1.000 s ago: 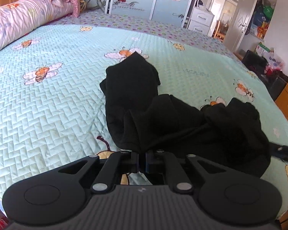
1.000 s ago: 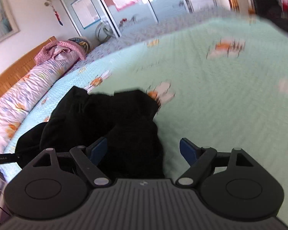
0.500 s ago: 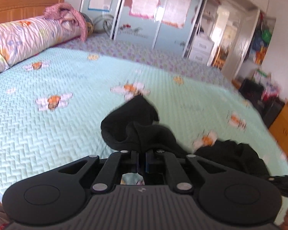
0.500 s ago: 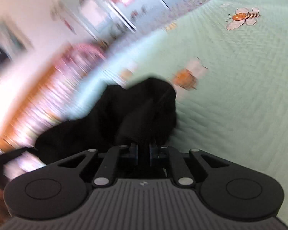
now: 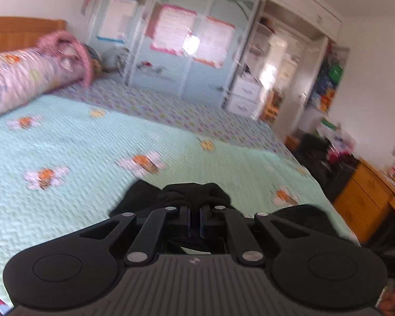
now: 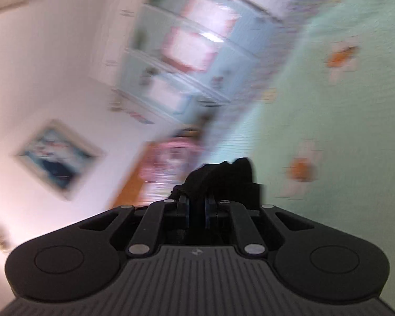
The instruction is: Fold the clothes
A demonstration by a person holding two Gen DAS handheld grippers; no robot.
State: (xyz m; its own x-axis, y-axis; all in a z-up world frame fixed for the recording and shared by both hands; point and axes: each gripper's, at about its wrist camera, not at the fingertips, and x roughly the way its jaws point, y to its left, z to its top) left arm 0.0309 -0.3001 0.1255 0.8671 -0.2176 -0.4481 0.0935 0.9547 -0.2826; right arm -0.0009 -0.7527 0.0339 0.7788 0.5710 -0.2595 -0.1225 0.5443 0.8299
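A black garment bunches just ahead of my left gripper, which is shut on a fold of it and holds it above the mint bee-print bedspread. In the right wrist view my right gripper is shut on another part of the same black garment and is tilted strongly, raised off the bed. Most of the garment hangs below both grippers, hidden from view.
A pink floral bolster lies along the wooden headboard at the left. Blue wardrobe doors stand beyond the bed. A wooden dresser and dark clutter stand at the right. A framed picture hangs on the wall.
Both grippers have lifted with the garment, which has risen off the bed. The right gripper closed on the cloth a second ago and has since rolled sharply sideways.
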